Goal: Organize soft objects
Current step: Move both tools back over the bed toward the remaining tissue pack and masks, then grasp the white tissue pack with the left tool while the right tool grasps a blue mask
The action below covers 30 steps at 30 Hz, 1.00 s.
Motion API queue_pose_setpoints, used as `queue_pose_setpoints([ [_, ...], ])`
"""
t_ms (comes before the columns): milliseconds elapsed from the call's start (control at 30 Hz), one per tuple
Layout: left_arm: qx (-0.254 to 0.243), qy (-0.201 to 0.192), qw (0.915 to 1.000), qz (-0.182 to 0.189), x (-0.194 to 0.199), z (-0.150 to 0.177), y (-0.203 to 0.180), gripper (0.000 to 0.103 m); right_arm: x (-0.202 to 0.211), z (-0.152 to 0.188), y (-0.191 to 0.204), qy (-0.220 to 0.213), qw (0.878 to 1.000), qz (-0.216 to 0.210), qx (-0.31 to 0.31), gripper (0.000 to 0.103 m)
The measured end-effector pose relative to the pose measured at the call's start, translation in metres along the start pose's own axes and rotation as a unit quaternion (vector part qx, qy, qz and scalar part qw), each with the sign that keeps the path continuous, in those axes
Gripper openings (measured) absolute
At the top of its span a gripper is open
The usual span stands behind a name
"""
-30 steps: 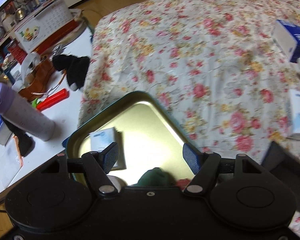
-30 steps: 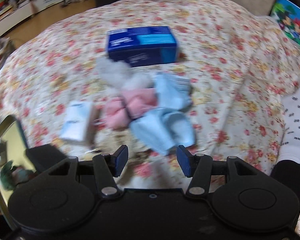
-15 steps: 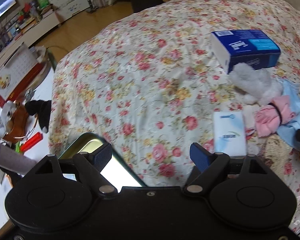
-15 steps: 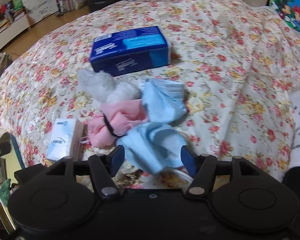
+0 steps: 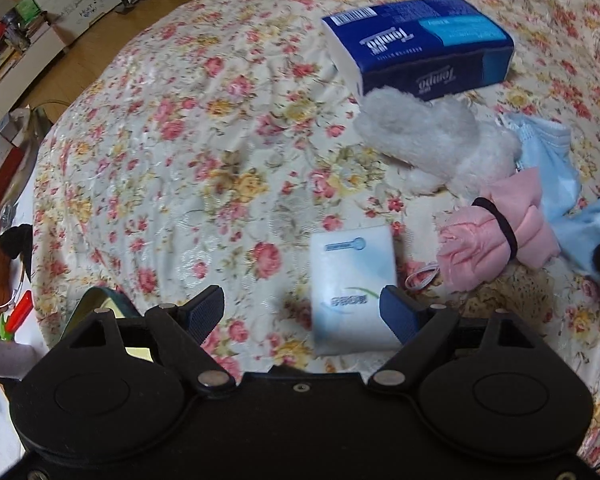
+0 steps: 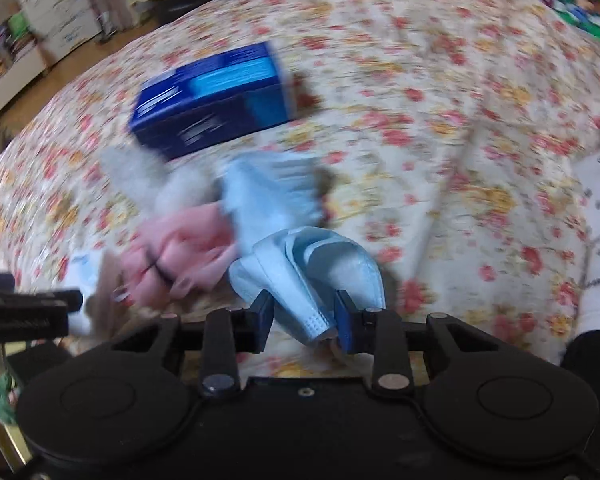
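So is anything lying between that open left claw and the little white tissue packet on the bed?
Nothing visible. The left gripper hangs open over the white tissue packet, with only bare floral bedspread around it. The pink bundle lies off to one side, apart.

Crumpled light-blue face mask beside pink cloth bundle

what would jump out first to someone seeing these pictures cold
The flowered bedspread fills both views, and a dark blue tissue box stands out on it at the far side. Nearer lies a soft heap: a white fluffy toy, a pink cloth bundle tied with a black band, and light blue face masks. The right gripper is shut on one blue mask, while the left gripper hangs open over a small white tissue pack.
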State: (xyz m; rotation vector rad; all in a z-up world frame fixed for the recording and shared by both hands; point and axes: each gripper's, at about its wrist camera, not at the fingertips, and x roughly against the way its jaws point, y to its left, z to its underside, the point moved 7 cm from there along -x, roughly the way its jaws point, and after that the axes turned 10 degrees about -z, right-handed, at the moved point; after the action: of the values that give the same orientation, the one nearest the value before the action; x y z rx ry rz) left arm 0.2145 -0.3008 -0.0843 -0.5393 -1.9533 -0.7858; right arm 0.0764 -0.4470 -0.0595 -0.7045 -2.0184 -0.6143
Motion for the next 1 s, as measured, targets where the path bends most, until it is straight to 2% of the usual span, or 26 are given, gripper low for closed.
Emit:
queue_pose_setpoints([
  [100,0.000,0.001,1.0000,0.006,-0.003,-0.003,-0.009,0.088,0.006,-0.005,-0.019,-0.011,1.000,0.000,-0.028,0.030],
  [367,-0.014,0.017,0.9998,0.001,-0.014,-0.002,-0.023,0.085,0.020,-0.010,-0.046,-0.036,0.997,-0.001,-0.068,0.034],
  [433,-0.014,0.020,0.9997,0.006,-0.017,-0.001,-0.024,0.068,0.019,-0.011,-0.048,-0.039,0.997,-0.002,-0.073,0.039],
  [467,-0.010,0.023,0.9995,0.017,-0.017,-0.001,-0.024,0.055,0.019,-0.012,-0.048,-0.041,0.996,-0.002,-0.075,0.041],
  [500,-0.004,0.025,0.9992,0.031,-0.017,-0.001,-0.024,0.051,0.018,-0.013,-0.050,-0.043,0.996,-0.002,-0.076,0.045],
  [567,0.007,0.019,0.9992,0.034,-0.015,-0.003,-0.021,0.051,0.021,-0.013,-0.049,-0.049,0.996,-0.003,-0.075,0.050],
  [633,0.006,0.008,0.9998,0.018,-0.013,-0.004,-0.018,0.050,0.024,-0.013,-0.048,-0.057,0.996,-0.005,-0.074,0.061],
  [700,0.008,0.003,0.9999,0.006,-0.011,-0.006,-0.014,0.050,0.026,-0.014,-0.046,-0.066,0.995,-0.008,-0.071,0.065],
  [900,0.036,-0.004,0.9993,0.008,0.001,-0.013,0.003,0.050,0.023,-0.022,-0.037,-0.085,0.995,-0.007,-0.049,0.087],
  [1000,0.047,-0.013,0.9988,0.006,0.010,-0.014,0.012,0.050,0.012,-0.028,-0.036,-0.080,0.996,-0.001,-0.050,0.088],
])
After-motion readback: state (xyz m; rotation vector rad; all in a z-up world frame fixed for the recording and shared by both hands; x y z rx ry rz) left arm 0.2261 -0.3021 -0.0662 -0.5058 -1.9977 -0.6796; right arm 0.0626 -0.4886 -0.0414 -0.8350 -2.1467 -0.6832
